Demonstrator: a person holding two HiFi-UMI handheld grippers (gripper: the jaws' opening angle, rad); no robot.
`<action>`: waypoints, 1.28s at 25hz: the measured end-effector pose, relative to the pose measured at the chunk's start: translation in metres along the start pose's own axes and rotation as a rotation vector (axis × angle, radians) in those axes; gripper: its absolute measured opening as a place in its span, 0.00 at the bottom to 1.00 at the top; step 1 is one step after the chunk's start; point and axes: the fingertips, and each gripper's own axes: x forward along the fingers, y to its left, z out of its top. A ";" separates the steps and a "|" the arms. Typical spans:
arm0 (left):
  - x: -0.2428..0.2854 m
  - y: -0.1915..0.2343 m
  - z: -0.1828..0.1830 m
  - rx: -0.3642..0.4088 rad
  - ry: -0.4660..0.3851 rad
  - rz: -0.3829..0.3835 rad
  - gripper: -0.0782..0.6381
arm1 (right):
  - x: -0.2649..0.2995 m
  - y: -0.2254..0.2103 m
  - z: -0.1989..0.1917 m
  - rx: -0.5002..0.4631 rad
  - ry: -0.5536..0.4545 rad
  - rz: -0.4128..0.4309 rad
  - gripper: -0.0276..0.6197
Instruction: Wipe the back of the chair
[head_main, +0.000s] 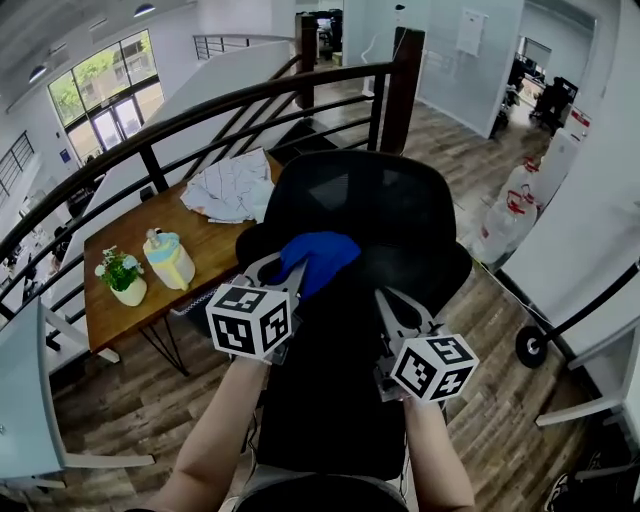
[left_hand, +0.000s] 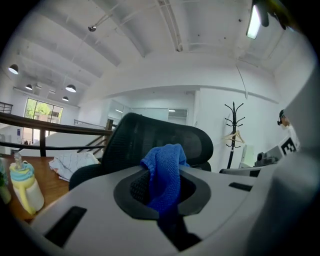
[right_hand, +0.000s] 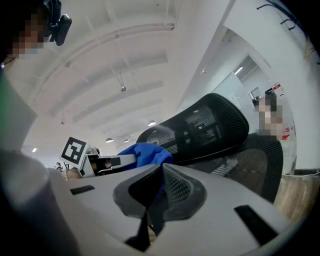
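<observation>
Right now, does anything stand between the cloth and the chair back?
Nothing visible does. The cloth, pinched in the left gripper, is right at the chair back; the right gripper is beside it.

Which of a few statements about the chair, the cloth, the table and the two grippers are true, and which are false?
1. The left gripper is shut on a blue cloth. True.
2. The right gripper grips the cloth too. False: its jaws are together with nothing between them.
3. The chair is black with a mesh back. True.
4. The wooden table holds only a laptop. False: it holds a potted plant, a yellow bottle and white fabric.
</observation>
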 end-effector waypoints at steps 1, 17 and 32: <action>0.005 -0.008 -0.007 -0.002 0.013 -0.017 0.17 | -0.005 -0.006 -0.002 0.009 -0.001 -0.013 0.09; 0.110 -0.168 -0.076 -0.015 0.178 -0.350 0.17 | -0.086 -0.112 -0.014 0.129 -0.055 -0.265 0.09; 0.172 -0.206 -0.104 -0.051 0.228 -0.380 0.17 | -0.094 -0.156 -0.035 0.220 -0.047 -0.331 0.09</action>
